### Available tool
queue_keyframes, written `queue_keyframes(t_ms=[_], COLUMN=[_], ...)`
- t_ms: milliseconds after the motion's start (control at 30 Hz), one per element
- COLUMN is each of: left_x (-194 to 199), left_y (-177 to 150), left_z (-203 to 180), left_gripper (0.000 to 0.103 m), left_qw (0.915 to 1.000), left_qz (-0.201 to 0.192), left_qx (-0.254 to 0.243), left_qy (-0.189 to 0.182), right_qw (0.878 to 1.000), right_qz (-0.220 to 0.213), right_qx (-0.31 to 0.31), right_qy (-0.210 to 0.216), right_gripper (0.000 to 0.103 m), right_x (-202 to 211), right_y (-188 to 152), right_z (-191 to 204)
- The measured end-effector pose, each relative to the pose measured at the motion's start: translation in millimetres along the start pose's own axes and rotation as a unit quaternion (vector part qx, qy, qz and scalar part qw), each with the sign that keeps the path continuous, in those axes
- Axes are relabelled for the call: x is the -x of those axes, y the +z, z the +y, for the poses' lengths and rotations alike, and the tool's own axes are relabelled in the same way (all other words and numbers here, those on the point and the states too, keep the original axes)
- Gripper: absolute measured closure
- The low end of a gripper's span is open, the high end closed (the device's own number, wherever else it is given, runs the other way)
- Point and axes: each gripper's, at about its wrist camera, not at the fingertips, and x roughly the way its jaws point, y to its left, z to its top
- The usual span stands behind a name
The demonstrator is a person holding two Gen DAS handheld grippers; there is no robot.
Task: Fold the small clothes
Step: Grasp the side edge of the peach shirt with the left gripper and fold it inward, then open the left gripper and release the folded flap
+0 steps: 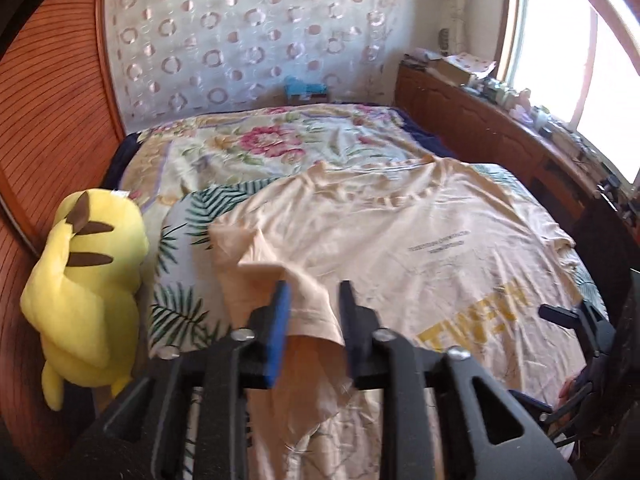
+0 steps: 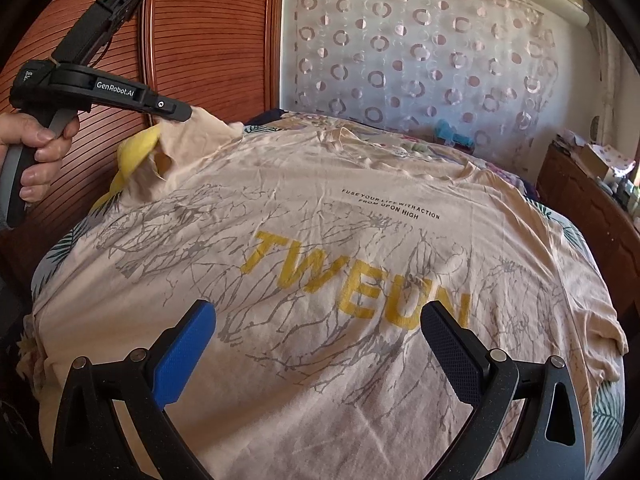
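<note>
A peach T-shirt [image 2: 320, 280] lies spread face up across the near half of a bed [image 1: 256, 148], its yellow lettering and grey branch print showing, its collar toward the far end and its hem toward the near edge. It is laid flat, probably so the sides can be folded inward.

The left gripper [image 1: 314, 308] has the shirt's left sleeve [image 1: 280, 280] between its blue pads, raised off the bed near the left edge. In the right wrist view the sleeve hangs up from the gripper tip, so it looks pinched, though the jaws stand partly apart and the hold seems loose. A hand [image 2: 38, 148] grips that tool's handle at the left side. Lifting the sleeve this way looks like the start of folding it over the chest.

The right gripper [image 2: 316, 344] hovers over the lower front of the shirt near the bed's near edge, its jaws spread wide and holding nothing, likely waiting to steady the cloth.

A yellow plush toy [image 1: 84, 276] sits at the bed's left edge, just beside the lifted sleeve, against a reddish wooden panel [image 1: 52, 120]; it may crowd the fold. A floral sheet [image 1: 260, 140] covers the far half. A cluttered wooden cabinet [image 1: 500, 120] runs along the right edge under a bright window [image 1: 560, 60]. A patterned curtain [image 1: 248, 40] hangs beyond the far end.
</note>
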Motion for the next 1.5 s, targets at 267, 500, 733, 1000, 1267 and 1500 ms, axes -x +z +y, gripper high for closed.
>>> queue_keyframes(t_ms=[267,500,733,1000,1267,1500], left_x=[0.1,-39.5,-37.8,-44.6,-44.3,-44.4], left_y=[-34.7,-81.1,-87.1,-86.8,-86.8,-86.6], left_z=[16.1,63.4,64.0,60.3,60.4,60.6], left_gripper=[0.026,0.024,0.019,0.000,0.000,0.000], left_qw=[0.9995,0.9945,0.9957,0.9948,0.9948,0.9949], left_qz=[0.009,0.069,0.042,0.057,0.057,0.057], left_qx=[0.001,0.046,0.053,0.047,0.047,0.047], left_qy=[0.029,0.064,0.065,0.069,0.070,0.069], right_qw=[1.000,1.000,1.000,0.998,0.993,0.988], right_qz=[-0.003,0.001,0.014,0.020,0.027,0.074], right_qx=[-0.003,-0.001,0.008,0.020,0.062,0.072], right_qy=[0.004,0.007,0.013,0.055,0.101,0.111], right_gripper=[0.001,0.003,0.016,0.040,0.042,0.042], right_x=[0.9,-0.4,-4.3,-7.9,-62.5,-134.7], right_y=[-0.5,-0.3,1.1,33.5,92.2,112.1], right_z=[-4.5,-6.1,-4.5,1.8,35.7,54.3])
